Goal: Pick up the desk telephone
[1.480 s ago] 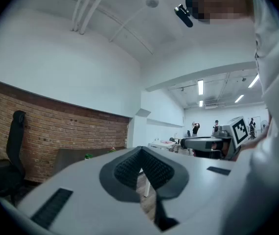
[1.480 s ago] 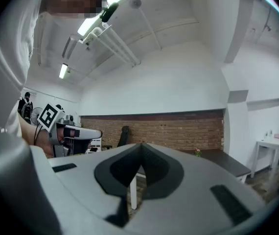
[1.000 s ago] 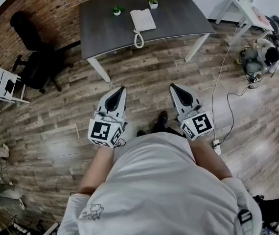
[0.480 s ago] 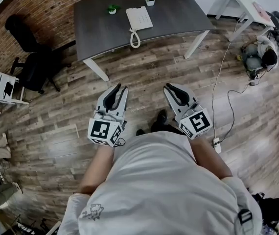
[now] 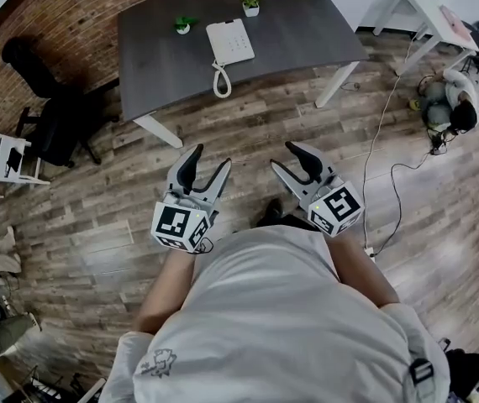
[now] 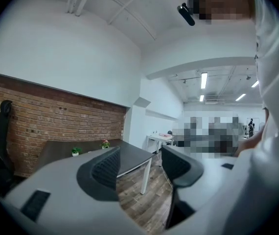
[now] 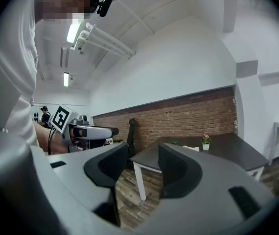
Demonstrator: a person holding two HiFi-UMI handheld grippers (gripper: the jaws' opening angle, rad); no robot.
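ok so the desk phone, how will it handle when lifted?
The desk phone looks like a rigid plastic shell, probably light. Its coiled cord loops toward the desk edge, so it will likely dangle and tug. On that smooth top it may slide if nudged.

- Red brick wall [image 5: 71, 7] running along far side of room; white wall [image 6: 56, 43] rising above it to vaulted ceiling.
- Wood-plank floor [image 5: 248, 133] spreading across whole room.
- Dark grey desk [image 5: 307, 23] on white legs standing near brick.
- Black office chair [image 5: 55, 128] sitting left of desk.
- White side table [image 5: 428, 11] standing off to right.
- Small white rack [image 5: 0, 162] standing at left edge.
- Ceiling strip lights [image 6: 204, 80] glowing.
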